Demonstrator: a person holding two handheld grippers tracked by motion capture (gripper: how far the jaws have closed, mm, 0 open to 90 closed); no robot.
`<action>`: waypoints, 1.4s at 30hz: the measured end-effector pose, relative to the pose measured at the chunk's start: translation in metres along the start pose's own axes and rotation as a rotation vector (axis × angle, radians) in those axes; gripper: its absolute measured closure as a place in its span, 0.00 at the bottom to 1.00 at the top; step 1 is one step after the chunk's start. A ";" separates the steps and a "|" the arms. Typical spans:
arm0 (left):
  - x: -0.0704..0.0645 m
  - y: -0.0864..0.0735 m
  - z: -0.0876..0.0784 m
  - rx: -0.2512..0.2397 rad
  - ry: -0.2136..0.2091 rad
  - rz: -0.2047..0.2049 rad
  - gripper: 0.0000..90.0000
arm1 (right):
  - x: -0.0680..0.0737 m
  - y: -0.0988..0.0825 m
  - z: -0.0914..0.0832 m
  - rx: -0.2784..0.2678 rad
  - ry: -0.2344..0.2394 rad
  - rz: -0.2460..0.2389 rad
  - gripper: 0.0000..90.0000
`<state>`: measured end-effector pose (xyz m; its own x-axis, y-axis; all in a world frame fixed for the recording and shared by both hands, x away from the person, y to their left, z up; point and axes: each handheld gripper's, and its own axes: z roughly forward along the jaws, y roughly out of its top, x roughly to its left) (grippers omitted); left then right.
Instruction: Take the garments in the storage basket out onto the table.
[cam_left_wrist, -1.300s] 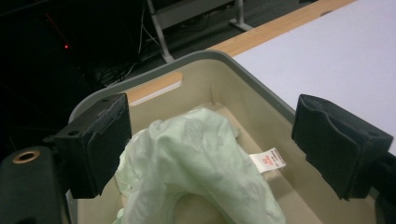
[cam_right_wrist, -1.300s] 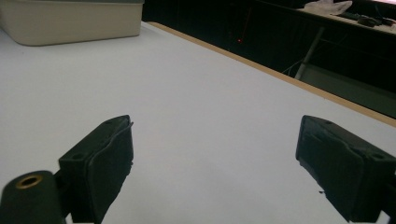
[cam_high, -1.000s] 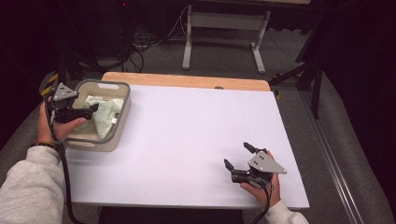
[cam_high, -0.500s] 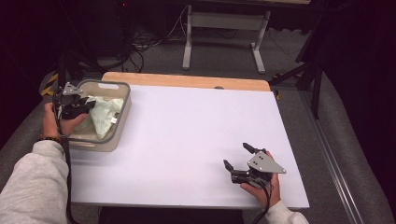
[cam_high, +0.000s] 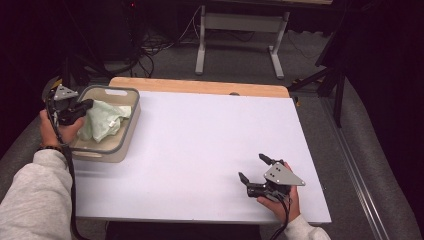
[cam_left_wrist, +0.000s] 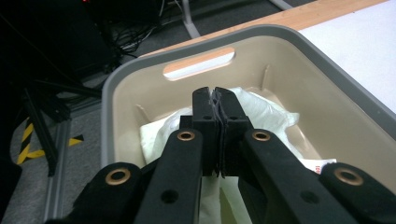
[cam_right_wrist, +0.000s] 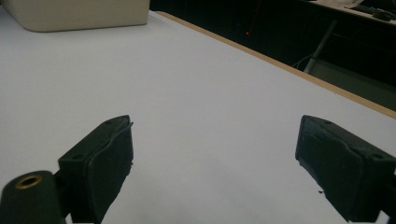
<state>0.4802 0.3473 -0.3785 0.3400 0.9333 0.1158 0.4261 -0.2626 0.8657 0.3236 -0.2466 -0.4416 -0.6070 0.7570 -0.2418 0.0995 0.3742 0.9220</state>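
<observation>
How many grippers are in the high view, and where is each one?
2. The left gripper is at the bin, shut on the pale green cloth. The right gripper rests open near the table's right front corner.

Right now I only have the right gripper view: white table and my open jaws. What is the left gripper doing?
Observer: The left gripper is over a grey-rimmed bin at the table's far left corner.
Operator: Open or shut?
Observer: Its jaws have just been closing and now meet, with pale green cloth from the bin pinched between the pads.
Operator: Is the cloth out of the bin?
Observer: No, it lies bunched inside the bin.
Operator: And mine?
Observer: The right gripper rests on the white table near the front edge, holding nothing.
</observation>
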 end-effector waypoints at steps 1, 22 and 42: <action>0.001 0.001 -0.002 -0.008 0.005 -0.004 0.98 | 0.000 0.000 0.000 0.000 -0.001 0.001 0.13; -0.016 0.033 -0.033 -0.137 -0.021 0.008 0.98 | -0.002 0.000 -0.001 -0.005 -0.011 0.013 0.14; -0.050 0.070 -0.064 -0.254 -0.101 0.061 0.98 | -0.003 0.000 -0.001 -0.007 -0.015 0.015 0.14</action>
<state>0.4393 0.2975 -0.2923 0.4461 0.8850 0.1335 0.1825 -0.2360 0.9545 0.3244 -0.2494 -0.4400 -0.5932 0.7708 -0.2323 0.1031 0.3589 0.9277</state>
